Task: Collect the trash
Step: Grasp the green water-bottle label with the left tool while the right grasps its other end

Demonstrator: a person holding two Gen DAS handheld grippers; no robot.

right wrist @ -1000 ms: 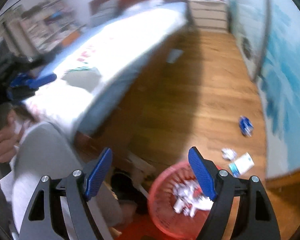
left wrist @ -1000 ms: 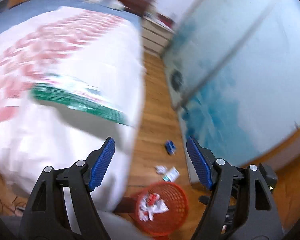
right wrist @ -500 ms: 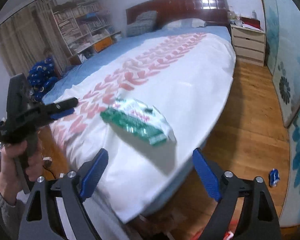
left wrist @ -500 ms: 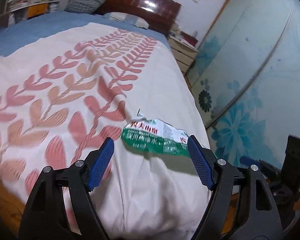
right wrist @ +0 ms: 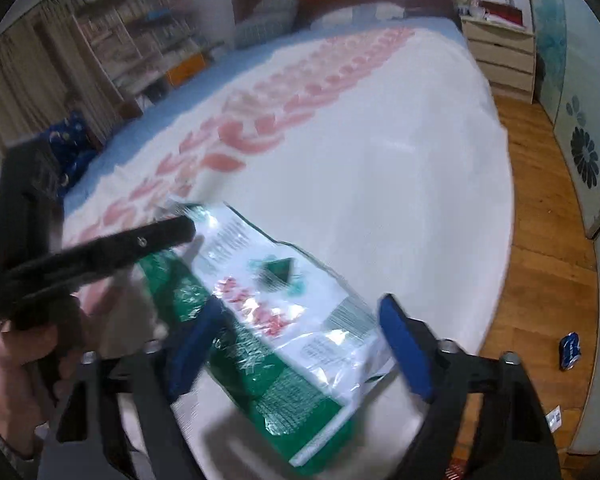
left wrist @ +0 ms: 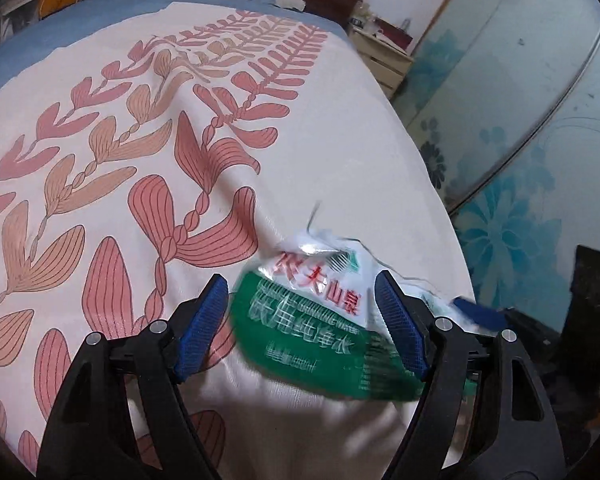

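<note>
A crumpled green and white plastic wrapper with red characters lies near the corner of the bed. It also shows in the right wrist view. My left gripper is open, its blue pads on either side of the wrapper, just above it. My right gripper is open over the same wrapper from the other side. The left gripper's black body shows in the right wrist view, at the wrapper's far left edge. The right gripper's blue tip shows behind the wrapper.
The bed has a white cover with pink leaf print. A crushed blue can and a small white scrap lie on the wooden floor at the right. A nightstand and blue flowered wardrobe doors stand beyond.
Both grippers have swung up from the floor and red basket to the bed, then closed in on the wrapper, which now lies between both pairs of pads.
</note>
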